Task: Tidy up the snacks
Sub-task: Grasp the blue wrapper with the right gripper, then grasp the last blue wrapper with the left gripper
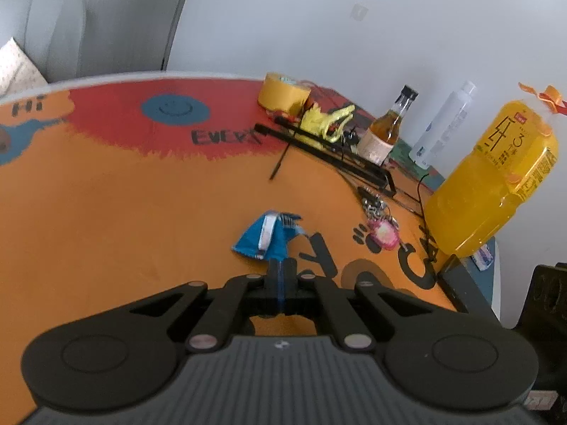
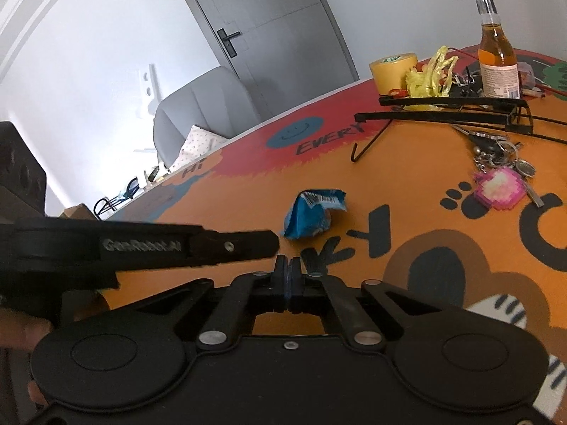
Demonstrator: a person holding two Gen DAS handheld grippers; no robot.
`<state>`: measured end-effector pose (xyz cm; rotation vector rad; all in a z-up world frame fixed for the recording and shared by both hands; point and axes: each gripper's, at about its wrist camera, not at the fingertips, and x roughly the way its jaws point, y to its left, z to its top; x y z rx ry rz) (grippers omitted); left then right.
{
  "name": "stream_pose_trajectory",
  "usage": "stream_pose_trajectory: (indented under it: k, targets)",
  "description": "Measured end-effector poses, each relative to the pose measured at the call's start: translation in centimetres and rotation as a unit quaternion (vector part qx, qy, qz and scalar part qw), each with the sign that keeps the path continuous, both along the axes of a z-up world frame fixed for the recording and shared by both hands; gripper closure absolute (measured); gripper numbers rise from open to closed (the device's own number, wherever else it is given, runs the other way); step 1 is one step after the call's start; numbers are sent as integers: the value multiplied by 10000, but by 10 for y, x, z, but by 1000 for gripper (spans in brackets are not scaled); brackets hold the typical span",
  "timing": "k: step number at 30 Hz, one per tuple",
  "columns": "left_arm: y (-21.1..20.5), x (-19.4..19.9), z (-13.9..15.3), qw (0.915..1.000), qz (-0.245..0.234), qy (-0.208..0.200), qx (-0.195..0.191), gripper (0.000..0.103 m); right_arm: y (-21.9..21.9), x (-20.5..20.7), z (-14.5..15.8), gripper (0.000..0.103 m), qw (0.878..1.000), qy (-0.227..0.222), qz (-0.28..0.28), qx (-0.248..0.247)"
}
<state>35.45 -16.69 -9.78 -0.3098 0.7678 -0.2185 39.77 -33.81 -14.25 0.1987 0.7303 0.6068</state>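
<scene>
We find the crumpled blue foil snack packet (image 1: 267,235) lying loose on the orange printed tablecloth (image 1: 124,212), just ahead of both tools and gripped by neither. The left gripper (image 1: 281,265) and right gripper (image 2: 287,265) are each pressed together on nothing. In our judgement nothing is yet sorted.

My table (image 1: 106,194), orange-red printed cover: blue snack wrapper (image 1: 269,235) frame centre, keys (image 1: 381,226) right, orange drink bottle (image 1: 492,180) far right, tape roll (image 1: 281,92) top

Blue snack packet (image 1: 269,235) on orange, red cartoon-printed tablecloth (image 1: 124,194).
</scene>
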Motion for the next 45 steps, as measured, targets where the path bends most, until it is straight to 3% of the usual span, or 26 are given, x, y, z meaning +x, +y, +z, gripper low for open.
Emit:
stream_pose_trajectory:
  k: [1, 4, 5, 6, 8, 15, 22, 32, 40, 45]
  targets:
    - [0, -1, 2, 9999, 84, -66, 73, 99, -1, 0, 0, 103, 10000, 22, -36, -33]
    - [0, 4, 5, 9997, 194, -48, 137, 91, -7, 3, 3, 71, 9997, -85, -204, -133]
    - [1, 7, 5, 9997, 208, -33, 123, 78, -9, 4, 3, 59, 9996, -118, -223, -112]
    - [2, 9, 5, 9996, 243, -29, 123, 60, -10, 6, 4, 57, 9996, -144, -222, -87]
    - [3, 13, 6, 9991, 372, -118, 151, 47, -11, 11, 5, 57, 9996, -157, -219, -65]
    - [1, 33, -2, 9994, 263, -193, 138, 46, -13, 30, 2, 60, 9995, -147, -263, -43]
    - [-2, 50, -22, 9999, 142, 22, -93, 47, -5, 34, -2, 62, 9996, -206, -77, -163]
    - [-4, 53, -21, 9999, 72, 72, 49, 71, -1, 32, -2, 63, 9992, -303, -11, -256]
    - [14, 28, -9, 10000, -8, 6, -64, 74, 1, 16, 8, 62, 9990, -391, 211, -113]
    - [26, 10, 3, 9998, 22, -102, -167, 74, 13, -5, 17, 49, 9968, -509, 609, -65]
